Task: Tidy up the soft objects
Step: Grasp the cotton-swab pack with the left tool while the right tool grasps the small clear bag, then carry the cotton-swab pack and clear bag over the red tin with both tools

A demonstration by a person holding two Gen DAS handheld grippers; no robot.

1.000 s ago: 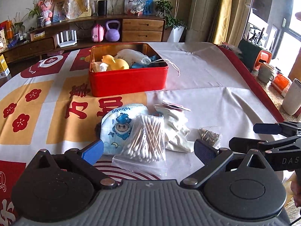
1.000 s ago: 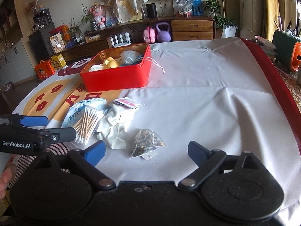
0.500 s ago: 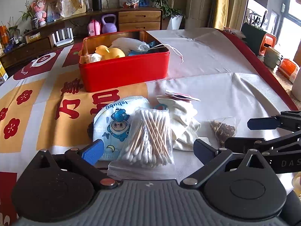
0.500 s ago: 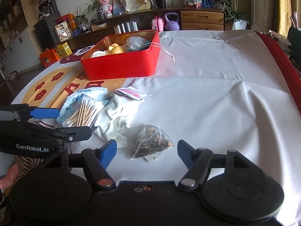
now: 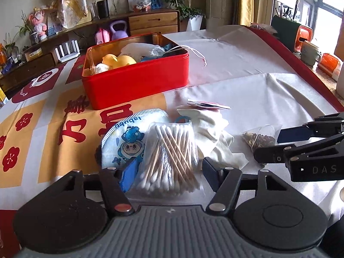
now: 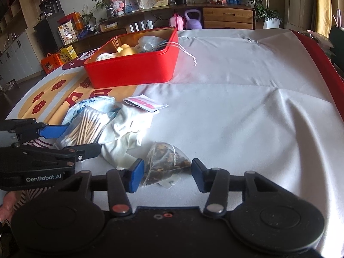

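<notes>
Both grippers are closing in at once: left gripper (image 5: 167,169) is narrowing around the swab bag (image 5: 169,154), right gripper (image 6: 166,175) around the tea bag (image 6: 165,161), neither pinched yet. Red tin (image 5: 137,81) farther back is already holding a few things; mask (image 5: 126,137), cloth (image 5: 206,131), sachet (image 6: 146,103) are still waiting.

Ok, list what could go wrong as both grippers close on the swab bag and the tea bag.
1. The left gripper, whose jaws have just been closing around the cotton swab bag, may also snag the cartoon face mask under it.
2. The right gripper, also just closing, straddles the tea bag; the thin mesh could crush or slip out.
3. The white cloth touches both bags and may drag along.
</notes>
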